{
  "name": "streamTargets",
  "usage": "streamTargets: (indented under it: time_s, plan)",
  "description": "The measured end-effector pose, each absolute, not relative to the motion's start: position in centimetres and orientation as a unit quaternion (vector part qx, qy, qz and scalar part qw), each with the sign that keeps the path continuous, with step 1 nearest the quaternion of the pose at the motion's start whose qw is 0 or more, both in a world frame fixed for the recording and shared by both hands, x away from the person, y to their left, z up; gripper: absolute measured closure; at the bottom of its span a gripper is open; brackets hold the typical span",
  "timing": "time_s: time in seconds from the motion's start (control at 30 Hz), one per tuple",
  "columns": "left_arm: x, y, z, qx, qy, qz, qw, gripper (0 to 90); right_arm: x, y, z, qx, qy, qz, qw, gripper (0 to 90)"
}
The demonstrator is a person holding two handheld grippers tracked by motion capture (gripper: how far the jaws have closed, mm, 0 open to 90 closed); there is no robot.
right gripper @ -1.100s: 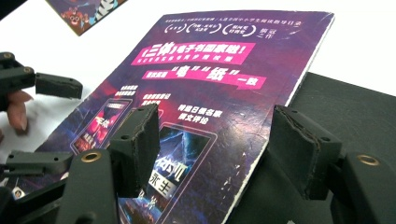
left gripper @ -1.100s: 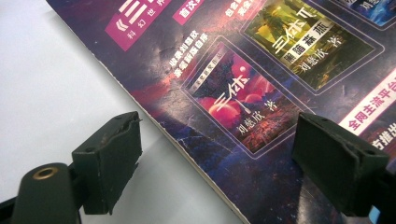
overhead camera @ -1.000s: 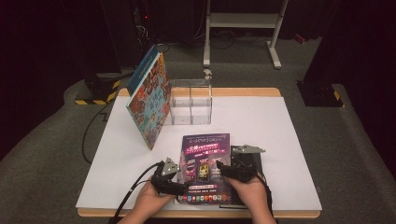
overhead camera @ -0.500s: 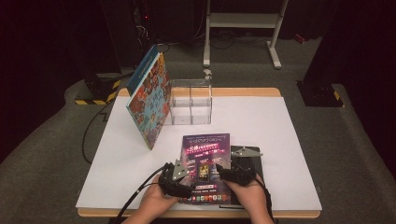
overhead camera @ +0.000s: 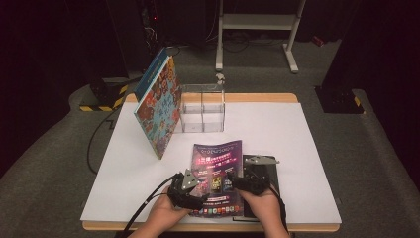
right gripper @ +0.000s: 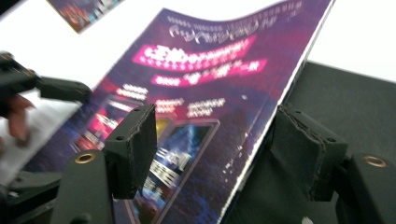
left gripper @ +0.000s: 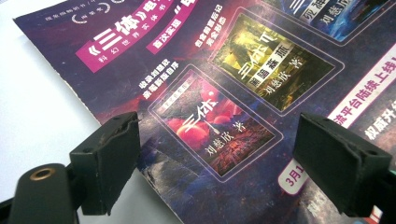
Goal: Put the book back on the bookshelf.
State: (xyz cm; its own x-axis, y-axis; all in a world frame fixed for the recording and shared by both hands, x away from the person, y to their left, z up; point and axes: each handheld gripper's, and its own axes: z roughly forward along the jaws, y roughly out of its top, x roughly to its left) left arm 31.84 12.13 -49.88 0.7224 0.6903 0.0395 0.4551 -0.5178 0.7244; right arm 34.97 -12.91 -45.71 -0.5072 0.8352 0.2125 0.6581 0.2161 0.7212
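Purple magazine [overhead camera: 216,173] lies flat on the white table [overhead camera: 307,148], directly under both grippers. Left gripper [left gripper: 217,163] has its jaws spread wide over the magazine's left edge, gripping nothing. Right gripper [right gripper: 215,140] jaws likewise apart, straddling the magazine's right edge, which overlaps a black pad [right gripper: 345,102] beneath.

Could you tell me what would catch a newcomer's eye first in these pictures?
Most likely the purple magazine lying at the near edge of the white table, with the left gripper and right gripper both open at its sides. Next comes the colourful book leaning tilted at the far left, beside a clear plastic box.
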Motion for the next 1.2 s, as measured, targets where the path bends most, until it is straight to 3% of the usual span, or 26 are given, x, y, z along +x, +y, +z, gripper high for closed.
streamTargets:
  time_s: [0.5, 0.6, 0.77, 0.97, 1.2]
  plan:
    - [31.7, 12.3, -50.0, 0.853, 0.335, 0.165, 0.365, 15.1, 34.5, -12.9, -46.3, 0.498, 0.768, 0.385, 0.122, 30.1]
    - [31.7, 12.2, -50.0, 0.853, 0.334, 0.166, 0.365, 15.1, 34.6, -12.4, -46.1, 0.498, 0.77, 0.383, 0.113, 27.8]
    - [31.8, 12.3, -50.0, 0.853, 0.333, 0.164, 0.366, 15.1, 34.5, -12.8, -45.3, 0.502, 0.749, 0.424, 0.086, 31.2]
    - [31.8, 12.3, -50.0, 0.853, 0.332, 0.164, 0.367, 15.2, 34.4, -12.7, -44.8, 0.496, 0.75, 0.43, 0.084, 34.2]
    - [31.8, 12.4, -50.1, 0.853, 0.332, 0.161, 0.369, 15.7, 36.3, -13.2, -45.4, 0.515, 0.745, 0.42, 0.059, 35.8]
